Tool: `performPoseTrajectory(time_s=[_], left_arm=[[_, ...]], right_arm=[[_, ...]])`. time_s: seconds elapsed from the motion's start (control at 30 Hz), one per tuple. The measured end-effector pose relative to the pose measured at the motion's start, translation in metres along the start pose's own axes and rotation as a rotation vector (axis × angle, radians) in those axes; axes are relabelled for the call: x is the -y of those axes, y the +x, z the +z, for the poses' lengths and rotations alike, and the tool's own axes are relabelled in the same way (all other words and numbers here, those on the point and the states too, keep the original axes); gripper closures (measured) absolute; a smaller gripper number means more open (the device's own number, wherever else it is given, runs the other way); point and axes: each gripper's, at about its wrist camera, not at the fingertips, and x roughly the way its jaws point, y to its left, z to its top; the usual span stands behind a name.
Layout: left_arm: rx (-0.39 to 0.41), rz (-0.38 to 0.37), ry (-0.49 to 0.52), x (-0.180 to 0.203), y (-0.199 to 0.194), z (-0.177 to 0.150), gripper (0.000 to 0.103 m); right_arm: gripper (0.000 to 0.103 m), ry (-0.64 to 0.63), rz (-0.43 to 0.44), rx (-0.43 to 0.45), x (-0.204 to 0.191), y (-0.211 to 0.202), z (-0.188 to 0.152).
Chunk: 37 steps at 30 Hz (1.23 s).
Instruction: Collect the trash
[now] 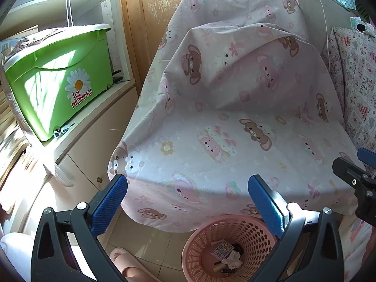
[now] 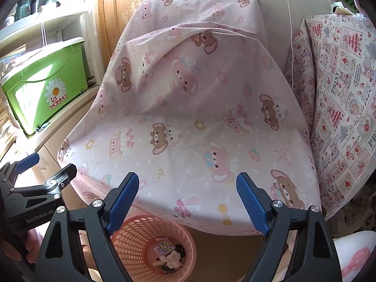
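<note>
pink bear-print sheet (image 2: 188, 122) | green bin (image 1: 58, 80) on shelf (image 1: 94, 112)

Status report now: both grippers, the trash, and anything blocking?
Left gripper open, empty. Right gripper open, empty. Trash lies in pink basket on floor. Covered seat bare of trash; nothing blocking.

A pale pink cloth (image 2: 188, 117) printed with brown bears, pink bunnies and small yellow flowers. The basket (image 2: 131, 232) is salmon pink, pierced all over with holes. On the shelf, a lime-green bin (image 2: 35, 89) with a white daisy — red lettering beneath. The fingers (image 2: 123, 202) wear blue dimpled pads on black.
</note>
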Motion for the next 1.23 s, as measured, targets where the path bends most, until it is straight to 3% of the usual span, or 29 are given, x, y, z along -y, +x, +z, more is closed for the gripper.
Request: performPoseTrajectory(time_s=[1.23], left_arm=[[0.000, 0.000, 0.023, 0.0012, -0.0016, -0.0011, 0.001]], right_arm=[[0.017, 0.008, -0.010, 0.000, 0.0035, -0.0007, -0.0008]])
